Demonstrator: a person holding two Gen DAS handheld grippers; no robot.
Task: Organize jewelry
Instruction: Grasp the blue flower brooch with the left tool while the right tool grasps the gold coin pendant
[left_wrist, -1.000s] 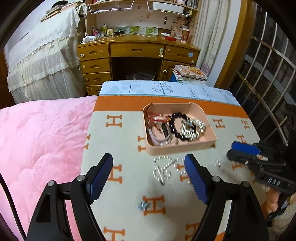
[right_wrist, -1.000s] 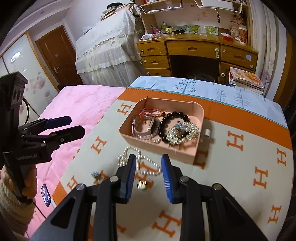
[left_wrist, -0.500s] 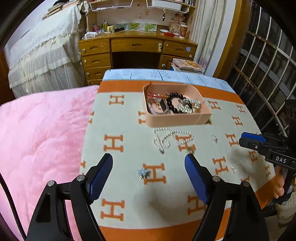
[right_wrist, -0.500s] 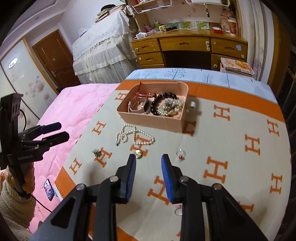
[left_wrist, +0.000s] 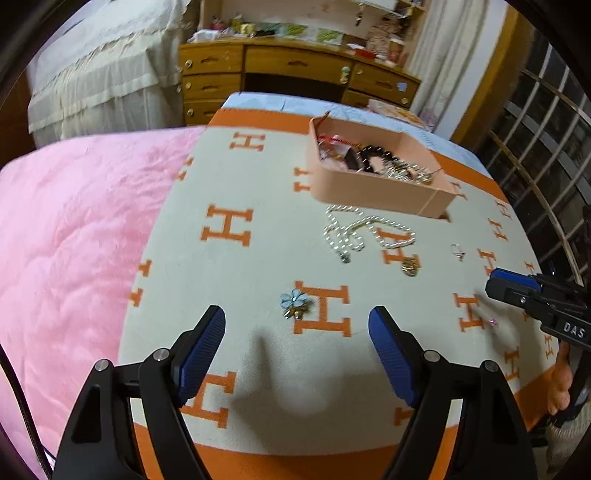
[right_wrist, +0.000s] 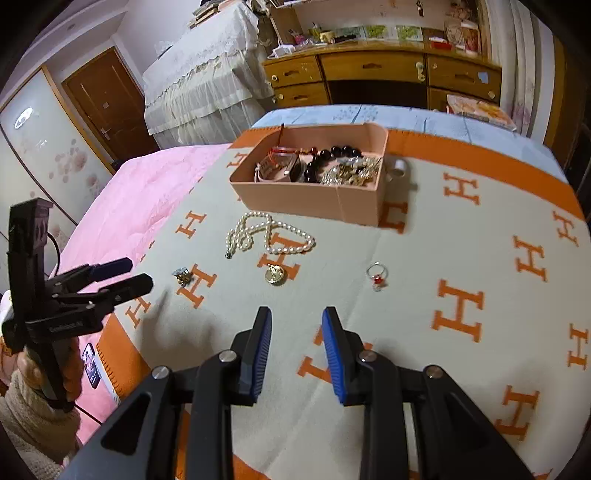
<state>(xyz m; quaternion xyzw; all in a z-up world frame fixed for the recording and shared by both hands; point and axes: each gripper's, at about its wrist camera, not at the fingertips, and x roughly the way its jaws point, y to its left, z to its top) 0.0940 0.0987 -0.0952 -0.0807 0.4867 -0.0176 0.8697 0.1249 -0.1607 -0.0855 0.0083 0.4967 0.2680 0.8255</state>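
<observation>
A pink box (left_wrist: 369, 186) (right_wrist: 310, 194) holding bracelets and beads sits on the orange-and-cream H blanket (left_wrist: 258, 266). In front of it lie a pearl necklace (left_wrist: 364, 230) (right_wrist: 266, 234), a gold pendant (left_wrist: 410, 266) (right_wrist: 275, 275), a ring with a red stone (right_wrist: 376, 275) (left_wrist: 458, 252) and a blue flower brooch (left_wrist: 294, 302) (right_wrist: 182, 276). My left gripper (left_wrist: 297, 328) is open and empty, just short of the brooch. My right gripper (right_wrist: 297, 325) is partly open and empty, short of the pendant and ring; it also shows in the left wrist view (left_wrist: 513, 282).
A pink quilt (left_wrist: 74, 240) covers the bed to the left. A wooden desk with drawers (right_wrist: 384, 74) stands beyond the bed's far end. A small white spool (right_wrist: 398, 168) lies beside the box. A tiny pink bead (left_wrist: 493, 323) lies near the right gripper. Window bars (left_wrist: 546, 147) are on the right.
Both grippers have drawn back from the box and come lower toward the blanket. The brooch now lies just ahead of the left gripper. The right gripper has opened slightly wider.
</observation>
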